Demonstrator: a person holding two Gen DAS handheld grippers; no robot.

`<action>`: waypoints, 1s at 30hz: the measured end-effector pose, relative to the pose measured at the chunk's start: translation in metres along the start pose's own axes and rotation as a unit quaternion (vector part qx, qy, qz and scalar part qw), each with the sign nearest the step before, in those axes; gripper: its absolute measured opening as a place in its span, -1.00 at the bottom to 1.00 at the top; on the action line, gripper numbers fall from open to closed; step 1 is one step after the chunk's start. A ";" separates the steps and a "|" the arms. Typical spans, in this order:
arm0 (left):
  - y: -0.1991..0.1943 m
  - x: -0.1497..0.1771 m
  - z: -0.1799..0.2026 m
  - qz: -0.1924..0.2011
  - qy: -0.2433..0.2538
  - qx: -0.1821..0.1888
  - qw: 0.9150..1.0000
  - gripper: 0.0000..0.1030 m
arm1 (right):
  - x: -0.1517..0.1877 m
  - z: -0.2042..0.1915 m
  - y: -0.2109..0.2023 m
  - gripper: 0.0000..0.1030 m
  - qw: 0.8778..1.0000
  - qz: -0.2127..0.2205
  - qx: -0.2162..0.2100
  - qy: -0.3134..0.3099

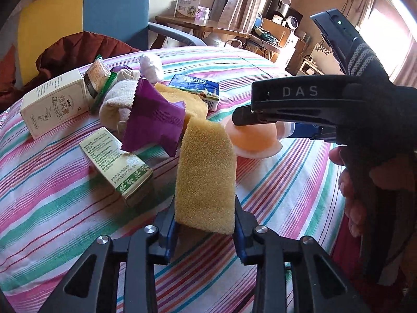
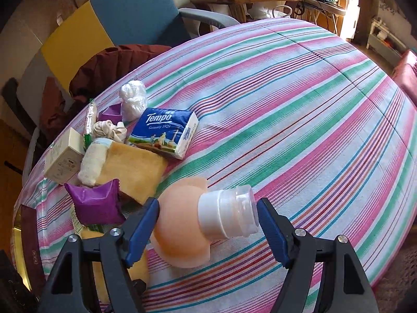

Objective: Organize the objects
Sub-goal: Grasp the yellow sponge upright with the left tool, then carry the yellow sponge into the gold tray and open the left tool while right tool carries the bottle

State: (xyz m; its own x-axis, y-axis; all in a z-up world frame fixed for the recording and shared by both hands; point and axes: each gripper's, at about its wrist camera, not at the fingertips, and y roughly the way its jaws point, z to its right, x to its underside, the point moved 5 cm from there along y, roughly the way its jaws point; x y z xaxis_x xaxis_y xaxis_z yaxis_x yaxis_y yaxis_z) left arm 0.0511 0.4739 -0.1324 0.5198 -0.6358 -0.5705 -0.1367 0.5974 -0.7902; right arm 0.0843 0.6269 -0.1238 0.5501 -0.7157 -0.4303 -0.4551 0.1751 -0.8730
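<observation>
My left gripper [image 1: 204,219] is shut on a yellow sponge [image 1: 206,174] and holds it upright above the striped bedspread [image 1: 52,195]. My right gripper [image 2: 208,224] is open, its fingers [image 2: 142,227] on either side of a peach squeeze bottle [image 2: 182,224] with a white cap [image 2: 226,214] that lies on the bedspread [image 2: 286,104]. The right gripper also shows in the left wrist view [image 1: 242,118], over the bottle [image 1: 254,138]. A clutter pile lies to the left: a purple packet [image 1: 153,120], a Tempo tissue pack [image 2: 164,133], a yellow cloth [image 2: 133,169], a cream sock [image 1: 114,104].
A white box [image 1: 54,104], a green-printed box [image 1: 117,161], a snack packet [image 1: 97,78] and a white plastic wad [image 2: 133,99] are in the pile. A blue-yellow chair [image 2: 117,20] with brown clothing stands behind. A wooden table [image 2: 247,0] is beyond.
</observation>
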 end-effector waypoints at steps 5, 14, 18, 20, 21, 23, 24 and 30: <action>-0.010 0.012 -0.007 0.004 -0.001 -0.002 1.000 -0.33 | 0.001 -0.003 0.000 0.50 1.000 0.002 0.002 -0.010; -0.031 0.041 -0.023 0.010 -0.011 -0.002 1.000 -0.34 | 0.003 -0.014 -0.003 0.50 0.999 0.009 -0.005 -0.035; -0.045 0.054 -0.032 0.015 -0.013 -0.012 1.000 -0.34 | 0.006 -0.021 -0.006 0.50 0.998 0.013 -0.002 -0.053; -0.050 0.059 -0.038 0.018 -0.016 -0.017 1.000 -0.34 | 0.007 -0.025 -0.008 0.50 0.998 0.018 -0.002 -0.063; -0.053 0.062 -0.041 0.019 -0.017 -0.019 0.999 -0.34 | 0.007 -0.027 -0.010 0.50 0.997 0.022 -0.001 -0.069; -0.061 0.068 -0.044 0.023 -0.018 -0.024 0.999 -0.34 | 0.008 -0.032 -0.013 0.50 0.996 0.030 0.006 -0.082; -0.067 0.073 -0.045 0.027 -0.017 -0.026 0.999 -0.34 | 0.008 -0.034 -0.014 0.50 0.995 0.034 0.008 -0.089; -0.096 0.076 -0.054 0.047 -0.026 -0.029 0.998 -0.34 | 0.011 -0.044 -0.018 0.50 0.993 0.042 0.010 -0.113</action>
State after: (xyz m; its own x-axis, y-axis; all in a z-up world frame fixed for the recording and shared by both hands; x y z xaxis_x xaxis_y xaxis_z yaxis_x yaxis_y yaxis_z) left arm 0.0586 0.3418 -0.1115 0.5458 -0.5512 -0.6311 -0.2345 0.6225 -0.7466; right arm 0.0677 0.5861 -0.1023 0.6547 -0.5282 -0.5407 -0.4940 0.2424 -0.8350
